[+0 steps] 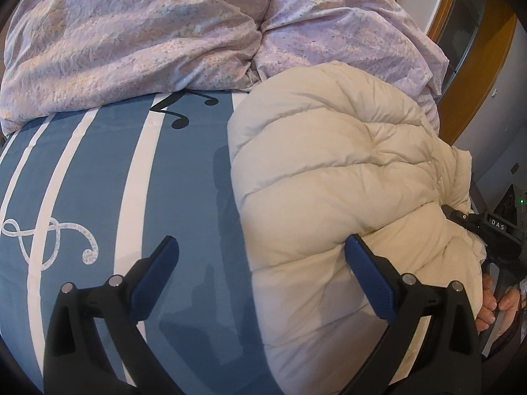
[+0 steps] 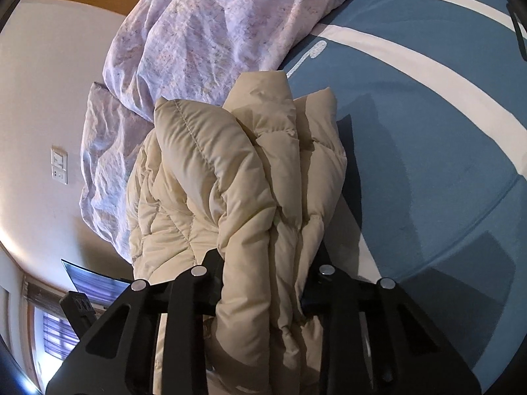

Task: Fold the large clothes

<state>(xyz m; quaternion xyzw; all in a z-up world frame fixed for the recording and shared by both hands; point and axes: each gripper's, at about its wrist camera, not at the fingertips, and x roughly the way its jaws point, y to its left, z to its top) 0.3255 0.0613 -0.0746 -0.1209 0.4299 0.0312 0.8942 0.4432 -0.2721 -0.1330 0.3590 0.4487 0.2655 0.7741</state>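
A cream quilted puffer jacket [image 1: 332, 177] lies bunched on the blue bed sheet with white stripes [image 1: 184, 181], a rumpled lilac duvet [image 1: 138, 36] heaped just behind it. The right gripper [image 2: 263, 283] clamps its gathered folds; the left gripper [image 1: 263, 250] hangs wide open, empty, at its edge.

Two handheld black plastic left gripper [image 1: 260, 247] arms carry flat dark-blue finger pads [image 1: 369, 273] and round silver pivot screws; the matching black right gripper [image 2: 263, 283] shows identical silver screws, its body stamped "DAS" in white lettering.
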